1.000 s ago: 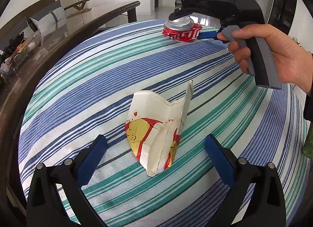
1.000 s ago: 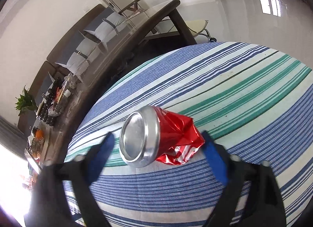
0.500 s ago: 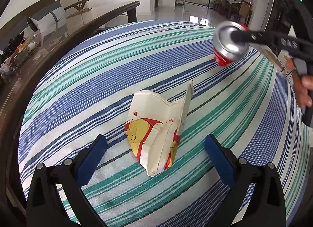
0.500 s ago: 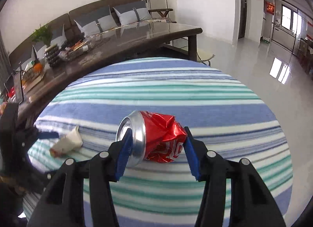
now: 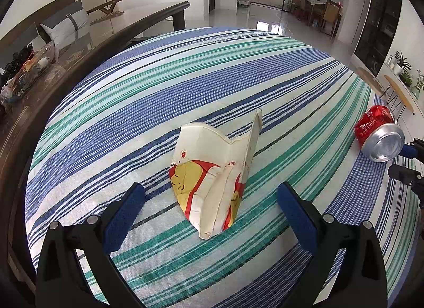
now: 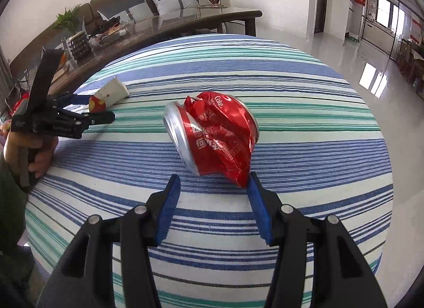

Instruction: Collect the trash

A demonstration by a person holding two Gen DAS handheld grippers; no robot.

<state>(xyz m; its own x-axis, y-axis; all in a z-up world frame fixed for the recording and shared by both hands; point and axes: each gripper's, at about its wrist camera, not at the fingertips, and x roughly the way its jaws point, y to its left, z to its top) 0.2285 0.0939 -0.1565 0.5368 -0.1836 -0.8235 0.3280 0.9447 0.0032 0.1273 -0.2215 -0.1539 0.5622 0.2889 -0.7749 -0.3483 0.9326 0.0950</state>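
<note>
A crushed paper cup (image 5: 214,175), white with red and yellow print, lies on the striped tablecloth (image 5: 185,82) between the wide-open fingers of my left gripper (image 5: 212,196), touching neither pad. A crumpled red Coke can (image 6: 212,135) lies just beyond the tips of my right gripper (image 6: 213,188), whose jaws are opening. The can's crushed corner still brushes the right pad (image 6: 258,207), and the left pad is clear of it. The left wrist view shows the can (image 5: 379,135) at the table's right side, with the right gripper (image 5: 402,162) at the frame edge. The right wrist view shows the left gripper (image 6: 87,111) around the cup (image 6: 111,93).
A dark wooden table (image 5: 66,51) with a clear box of clutter stands beside the round table on the left. A sofa with grey cushions (image 6: 159,3) lines the wall. Glossy floor lies beyond the table's far and right edges. A hand (image 6: 31,154) holds the left gripper.
The right gripper carried the can from the table's far side to its right side and rolled; its jaws widened and the can now sits ahead of the pads. The left gripper and cup stayed put.
</note>
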